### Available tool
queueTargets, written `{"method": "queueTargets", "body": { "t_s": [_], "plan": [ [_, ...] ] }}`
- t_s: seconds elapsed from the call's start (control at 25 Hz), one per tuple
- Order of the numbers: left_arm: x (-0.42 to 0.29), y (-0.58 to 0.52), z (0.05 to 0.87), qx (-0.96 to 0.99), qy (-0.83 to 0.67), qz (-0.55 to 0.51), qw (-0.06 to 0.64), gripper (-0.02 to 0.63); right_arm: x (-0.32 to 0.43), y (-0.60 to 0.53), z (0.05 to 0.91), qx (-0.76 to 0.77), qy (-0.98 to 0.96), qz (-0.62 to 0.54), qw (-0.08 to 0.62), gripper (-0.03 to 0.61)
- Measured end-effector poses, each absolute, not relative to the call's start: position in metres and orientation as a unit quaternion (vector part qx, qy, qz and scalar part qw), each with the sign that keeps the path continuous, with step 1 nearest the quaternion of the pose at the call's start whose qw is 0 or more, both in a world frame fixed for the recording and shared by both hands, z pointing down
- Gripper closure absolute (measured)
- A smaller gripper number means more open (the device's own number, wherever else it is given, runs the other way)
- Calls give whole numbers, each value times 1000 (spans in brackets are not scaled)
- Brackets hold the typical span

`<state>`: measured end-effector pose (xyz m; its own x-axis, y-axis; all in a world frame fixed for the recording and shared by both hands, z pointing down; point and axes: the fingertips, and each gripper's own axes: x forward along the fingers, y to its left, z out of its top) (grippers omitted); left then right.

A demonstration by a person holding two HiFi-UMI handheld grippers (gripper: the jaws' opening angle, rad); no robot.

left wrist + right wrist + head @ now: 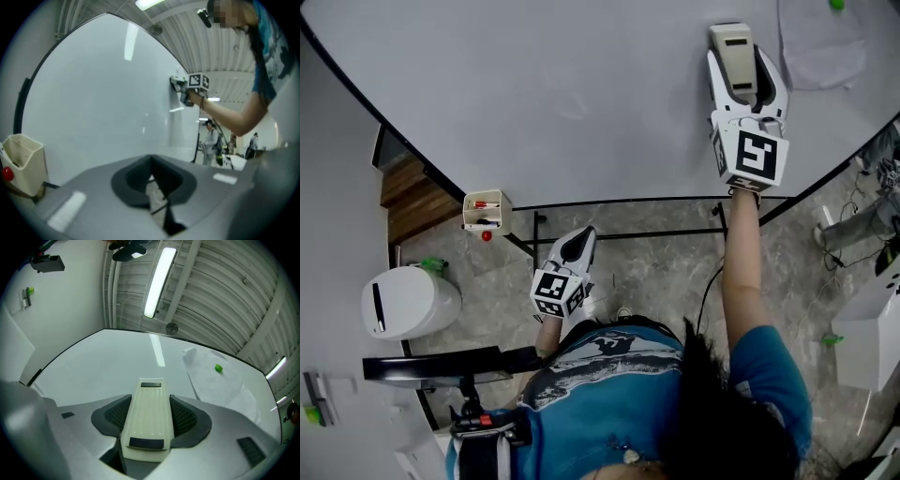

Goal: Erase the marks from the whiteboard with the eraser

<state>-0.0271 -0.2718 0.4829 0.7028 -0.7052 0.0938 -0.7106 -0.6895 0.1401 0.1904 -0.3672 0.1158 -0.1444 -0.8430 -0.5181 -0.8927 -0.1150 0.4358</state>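
Note:
The whiteboard [534, 94] fills the upper part of the head view, and I see no distinct marks on it. My right gripper [746, 77] is raised to the board at the upper right, shut on a cream eraser [733, 49] that lies against the surface. In the right gripper view the eraser [147, 425] sits lengthwise between the dark pads [186, 418], pointing at the whiteboard [103, 362]. My left gripper [576, 247] hangs low by my body, below the board's bottom edge, shut and holding nothing. The left gripper view shows the right gripper [180, 86] on the whiteboard [93, 103].
A paper sheet [820, 42] hangs at the board's upper right under a green magnet [218, 367]. A cream marker holder [486, 211] with a red marker is at the board's lower left corner. A white bin [408, 302] stands on the floor. A person [209, 140] stands far off.

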Motion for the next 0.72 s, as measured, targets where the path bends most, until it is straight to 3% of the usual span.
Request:
{"method": "queueTargets", "body": {
  "t_s": [0.2, 0.72],
  "plan": [
    [-33, -282, 485, 916, -392, 17, 86, 611, 167, -378, 134, -637, 676, 372, 14, 316],
    [-64, -276, 489, 904, -417, 13, 90, 611, -6, -397, 277, -512, 768, 370, -102, 316]
  ]
}}
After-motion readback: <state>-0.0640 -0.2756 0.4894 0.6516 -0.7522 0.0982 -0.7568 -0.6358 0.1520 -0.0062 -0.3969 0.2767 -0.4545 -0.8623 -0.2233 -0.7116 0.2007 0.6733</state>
